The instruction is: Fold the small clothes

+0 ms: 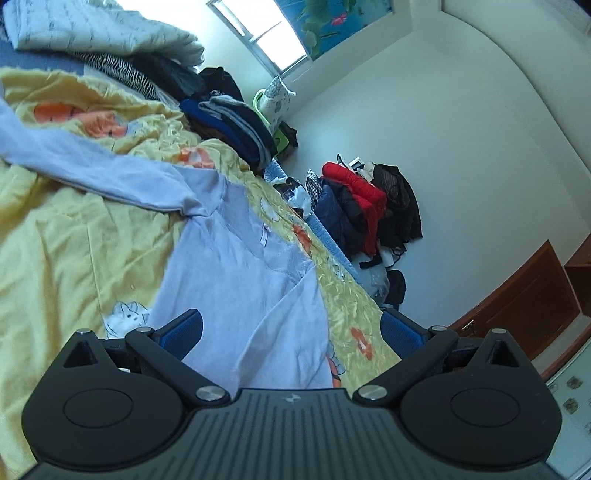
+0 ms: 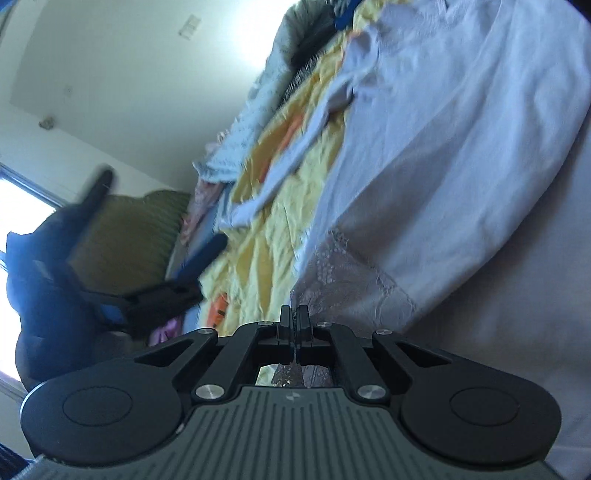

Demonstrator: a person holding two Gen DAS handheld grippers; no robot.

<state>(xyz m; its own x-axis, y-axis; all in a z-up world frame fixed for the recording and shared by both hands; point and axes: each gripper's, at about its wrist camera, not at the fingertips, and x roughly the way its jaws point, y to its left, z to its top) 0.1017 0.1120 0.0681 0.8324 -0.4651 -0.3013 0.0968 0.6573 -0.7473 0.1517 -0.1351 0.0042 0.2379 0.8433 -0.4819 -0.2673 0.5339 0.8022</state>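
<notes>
A pale lavender long-sleeved shirt [image 1: 236, 266] lies spread on a yellow flowered sheet [image 1: 62, 236], one sleeve stretched toward the far left. My left gripper [image 1: 291, 332] is open, hovering just above the shirt's near part, holding nothing. In the right wrist view the same shirt [image 2: 443, 155] fills the right side. My right gripper [image 2: 294, 317] is shut on the shirt's lace-trimmed hem [image 2: 343, 280]. The left gripper [image 2: 155, 288] shows blurred at the left of that view.
A stack of folded dark clothes [image 1: 229, 122] and a quilt [image 1: 96, 29] lie at the far end of the bed. A heap of red and black clothes [image 1: 365, 210] sits by the wall. A wooden door [image 1: 524, 306] is at the right.
</notes>
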